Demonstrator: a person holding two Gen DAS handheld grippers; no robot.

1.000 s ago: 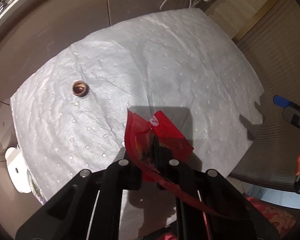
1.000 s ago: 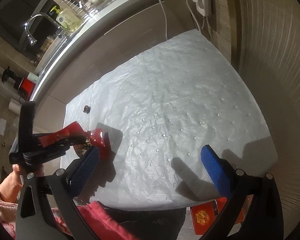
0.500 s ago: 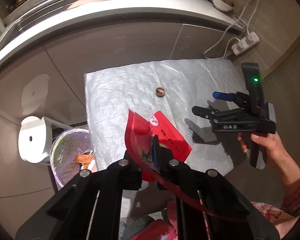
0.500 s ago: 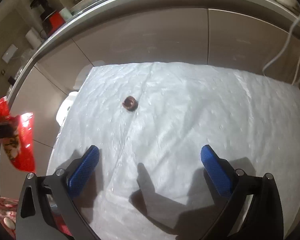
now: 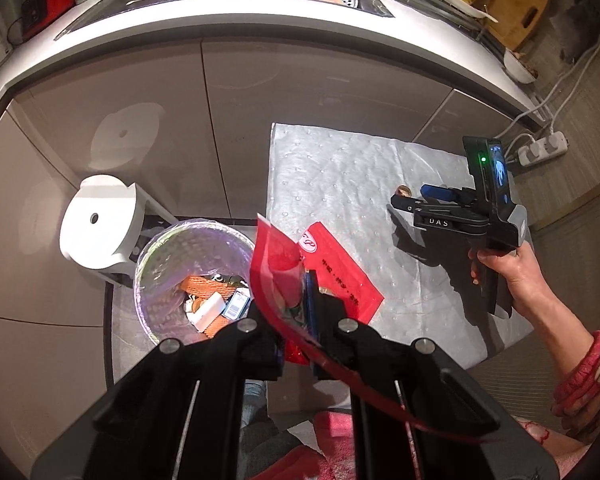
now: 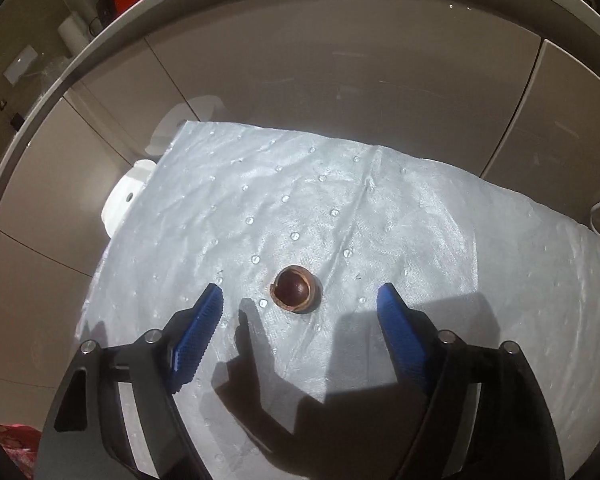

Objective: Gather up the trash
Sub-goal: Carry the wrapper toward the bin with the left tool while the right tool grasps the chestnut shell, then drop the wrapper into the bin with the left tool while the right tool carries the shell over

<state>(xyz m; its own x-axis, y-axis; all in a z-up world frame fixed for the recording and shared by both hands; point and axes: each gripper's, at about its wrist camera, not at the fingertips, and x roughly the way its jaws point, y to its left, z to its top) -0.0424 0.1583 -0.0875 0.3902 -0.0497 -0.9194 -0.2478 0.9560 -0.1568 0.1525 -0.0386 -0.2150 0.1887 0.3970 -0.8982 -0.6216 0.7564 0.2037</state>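
The left tool (image 5: 296, 312) is clamped on a red wrapper (image 5: 300, 264), held above the near right rim of the bin (image 5: 156, 240), not yet over its mouth. The bin already holds several scraps, so part of the collecting looks done. On the grey mat (image 6: 420, 216) only one piece remains in view: a nutshell (image 6: 295, 289). The right tool (image 6: 300, 312) hangs over it, its jaws apart and just now closing, with the nutshell just beyond the gap between its pads and untouched. What seems left is dropping the wrapper into the bin, then gripping the nutshell and carrying it there.
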